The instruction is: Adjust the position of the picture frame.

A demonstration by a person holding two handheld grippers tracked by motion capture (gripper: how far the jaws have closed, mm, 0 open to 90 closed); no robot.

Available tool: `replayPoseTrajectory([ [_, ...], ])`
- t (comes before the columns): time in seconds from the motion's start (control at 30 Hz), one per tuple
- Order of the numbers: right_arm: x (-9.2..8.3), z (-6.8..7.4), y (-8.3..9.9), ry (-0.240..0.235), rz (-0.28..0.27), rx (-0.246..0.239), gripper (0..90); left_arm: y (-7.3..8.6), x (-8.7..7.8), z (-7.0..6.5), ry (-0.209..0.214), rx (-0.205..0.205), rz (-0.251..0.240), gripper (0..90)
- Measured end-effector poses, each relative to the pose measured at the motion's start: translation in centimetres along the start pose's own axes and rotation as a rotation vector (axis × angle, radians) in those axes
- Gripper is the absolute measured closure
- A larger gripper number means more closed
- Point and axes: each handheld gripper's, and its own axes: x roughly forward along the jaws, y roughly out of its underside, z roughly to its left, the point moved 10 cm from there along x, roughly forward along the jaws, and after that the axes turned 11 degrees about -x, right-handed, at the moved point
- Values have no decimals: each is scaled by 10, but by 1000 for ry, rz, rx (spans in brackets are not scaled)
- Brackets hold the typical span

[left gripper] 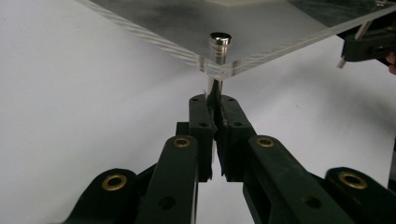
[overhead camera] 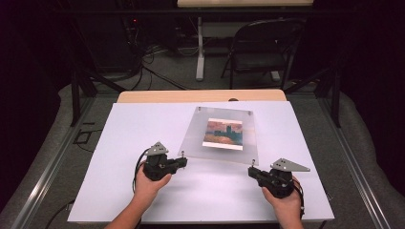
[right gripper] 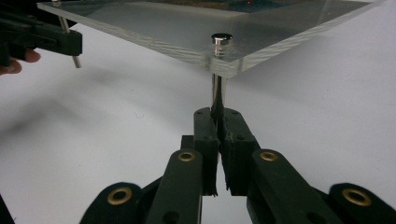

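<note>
The high view looks forward and down over the white table (overhead camera: 143, 129); both gripper views sit low, close under the clear panel (left gripper: 261, 28), facing each other.

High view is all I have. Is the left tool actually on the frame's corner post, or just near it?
Observer: The left tool is shut on the post below the clear frame, under the metal cap.
Operator: And the right one?
Observer: The same: the right tool is shut on its own post, below the panel's edge.
Operator: Is that near edge resting on the table?
Observer: No. Both gripper views show the near edge off the white table, with open space beneath.
</note>
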Motion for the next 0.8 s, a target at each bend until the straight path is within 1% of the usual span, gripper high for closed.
replayPoseTrajectory([
  [0.17, 8, -2, -3, -2, 5, -9, 858, 6, -8, 1, -5, -9, -5, 858],
  [0.2, 10, -1, -4, -9, 12, -6, 857, 7, -10, 3, -12, -15, -10, 858],
  [0.23, 14, 0, -5, -18, 5, 1, 856, 8, -12, 6, -18, -17, -11, 857],
  [0.27, 19, 3, -8, -26, 8, -7, 857, 8, -15, 10, -24, -24, -17, 857],
  [0.3, 21, 5, -9, -32, 11, -8, 857, 8, -15, 10, -24, -24, -17, 857],
  [0.37, 25, 7, -10, -36, 11, -15, 857, 8, -18, 17, -39, -33, -25, 857],
  [0.4, 31, 9, -12, -44, 17, -23, 857, 8, -19, 20, -47, -41, -32, 857],
  [0.47, 35, 10, -14, -48, 22, -23, 856, 6, -20, 27, -60, -47, -41, 857],
  [0.5, 35, 10, -14, -48, 22, -23, 856, 6, -20, 27, -60, -47, -41, 858],
  [0.53, 40, 10, -16, -55, 23, -14, 855, 5, -20, 31, -71, -55, -44, 857],
  [0.57, 40, 10, -16, -55, 23, -14, 855, 5, -20, 31, -71, -55, -44, 857],
  [0.6, 46, 8, -18, -56, 24, -15, 855, 3, -19, 34, -74, -65, -52, 857],
  [0.63, 46, 8, -18, -56, 24, -15, 855, 1, -19, 36, -77, -68, -55, 857],
  [0.67, 50, 7, -22, -51, 23, -15, 855, -2, -18, 40, -80, -76, -63, 857],
  [0.7, 50, 7, -22, -51, 23, -15, 855, -2, -18, 40, -80, -76, -63, 856],
  [0.73, 54, 4, -26, -44, 17, -13, 855, -7, -17, 42, -77, -90, -71, 856],
  [0.77, 54, 4, -26, -44, 17, -13, 855, -7, -17, 42, -77, -90, -71, 856],
  [0.8, 57, -1, -31, -34, 8, 0, 855, -11, -16, 42, -78, -92, -79, 856],
])
